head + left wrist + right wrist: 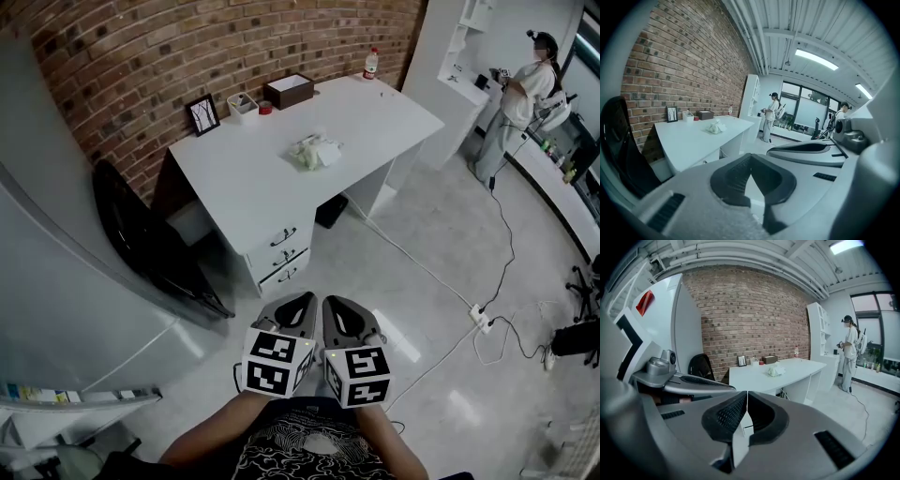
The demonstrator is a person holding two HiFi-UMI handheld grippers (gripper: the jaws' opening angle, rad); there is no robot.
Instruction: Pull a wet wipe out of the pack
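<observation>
The wet wipe pack (314,152) is a pale green-white crumpled bundle lying near the middle of the white desk (394,117). It shows small and far off in the left gripper view (715,126) and in the right gripper view (776,370). My left gripper (302,302) and right gripper (335,304) are held side by side over the floor, well short of the desk. Both have their jaws closed tip to tip, with nothing between them. The left gripper's tips (751,157) and the right gripper's tips (746,393) point toward the desk.
A picture frame (203,114), a white container (242,106), a brown box (288,91) and a bottle (371,64) stand along the brick wall. A black chair (141,244) sits left of the desk drawers (281,253). A power strip with cables (480,319) lies on the floor; a person (520,98) stands far right.
</observation>
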